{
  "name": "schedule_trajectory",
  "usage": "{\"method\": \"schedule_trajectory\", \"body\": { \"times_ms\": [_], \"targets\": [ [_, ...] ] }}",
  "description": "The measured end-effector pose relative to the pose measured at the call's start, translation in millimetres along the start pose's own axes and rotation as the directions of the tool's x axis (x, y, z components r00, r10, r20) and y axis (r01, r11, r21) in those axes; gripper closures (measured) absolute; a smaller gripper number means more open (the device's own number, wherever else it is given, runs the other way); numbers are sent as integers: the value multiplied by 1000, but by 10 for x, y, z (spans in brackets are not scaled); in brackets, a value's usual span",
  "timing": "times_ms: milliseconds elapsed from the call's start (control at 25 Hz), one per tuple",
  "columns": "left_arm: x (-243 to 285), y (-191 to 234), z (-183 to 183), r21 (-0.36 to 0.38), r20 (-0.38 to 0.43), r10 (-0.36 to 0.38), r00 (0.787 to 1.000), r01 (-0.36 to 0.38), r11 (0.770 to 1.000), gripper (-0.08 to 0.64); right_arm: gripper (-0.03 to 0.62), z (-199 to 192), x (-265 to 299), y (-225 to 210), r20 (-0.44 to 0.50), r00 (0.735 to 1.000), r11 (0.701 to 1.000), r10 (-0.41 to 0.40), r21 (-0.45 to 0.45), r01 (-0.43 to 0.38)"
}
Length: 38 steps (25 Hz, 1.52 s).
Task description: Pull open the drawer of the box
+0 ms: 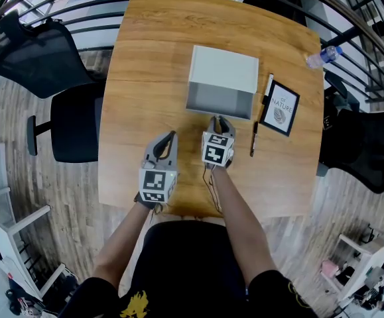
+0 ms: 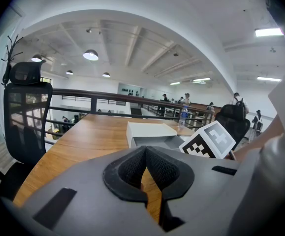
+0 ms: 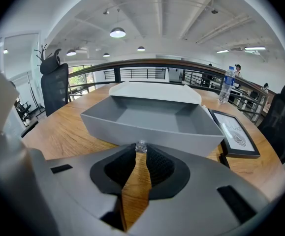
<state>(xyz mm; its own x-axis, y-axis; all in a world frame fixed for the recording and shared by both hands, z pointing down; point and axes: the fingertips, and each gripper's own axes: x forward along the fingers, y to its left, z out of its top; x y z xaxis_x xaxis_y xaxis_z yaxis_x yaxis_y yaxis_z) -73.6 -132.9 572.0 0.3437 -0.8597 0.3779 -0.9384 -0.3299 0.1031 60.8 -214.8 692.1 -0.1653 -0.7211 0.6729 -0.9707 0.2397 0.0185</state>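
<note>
Within right tool's (image 3: 141, 152) grip, open drawer's (image 3: 152, 131) knob (image 3: 141, 145).

Table (image 1: 145, 58), contents:
- box (image 1: 225, 68): ctr of table, twd far side.
- drawer (image 1: 219, 101): sticks out of box twd near edge.
- knob (image 3: 141, 146): mid drawer front, between jaw tips of right gripper (image 1: 219, 122), pads on it. Gripper is just before drawer.
- left gripper (image 1: 172, 135): left of right gripper, a bit nearer the edge, apart from drawer, above bare tabletop.
- picture frame (image 1: 280, 108): flat on table, just right of drawer.
- pen (image 1: 254, 139): on table, near frame's near left corner.
- bottle (image 1: 323, 56): far right corner.

Off table: chair (image 1: 75, 121) at left side; 2nd chair (image 1: 364, 148) at right side.
</note>
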Motion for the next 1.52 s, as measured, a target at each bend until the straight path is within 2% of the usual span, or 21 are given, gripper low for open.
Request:
{"method": "schedule_trajectory", "body": {
  "times_ms": [720,1040,1520],
  "targets": [
    [-68,-54,-58,-1,3,-1,1000,1,1000,543,531,-38,-89,-14,10,1000,999,20,-27,-20],
    [-67,-57,-85,-1,-6,0,1000,0,1000,543,531,-217,-119,-100,-13,1000,999,12,-41,-13],
    [-78,-109,-82,5,-8,-7,1000,7,1000,543,531,-170,-179,-10,7,1000,999,21,-33,-20]
  ]
}}
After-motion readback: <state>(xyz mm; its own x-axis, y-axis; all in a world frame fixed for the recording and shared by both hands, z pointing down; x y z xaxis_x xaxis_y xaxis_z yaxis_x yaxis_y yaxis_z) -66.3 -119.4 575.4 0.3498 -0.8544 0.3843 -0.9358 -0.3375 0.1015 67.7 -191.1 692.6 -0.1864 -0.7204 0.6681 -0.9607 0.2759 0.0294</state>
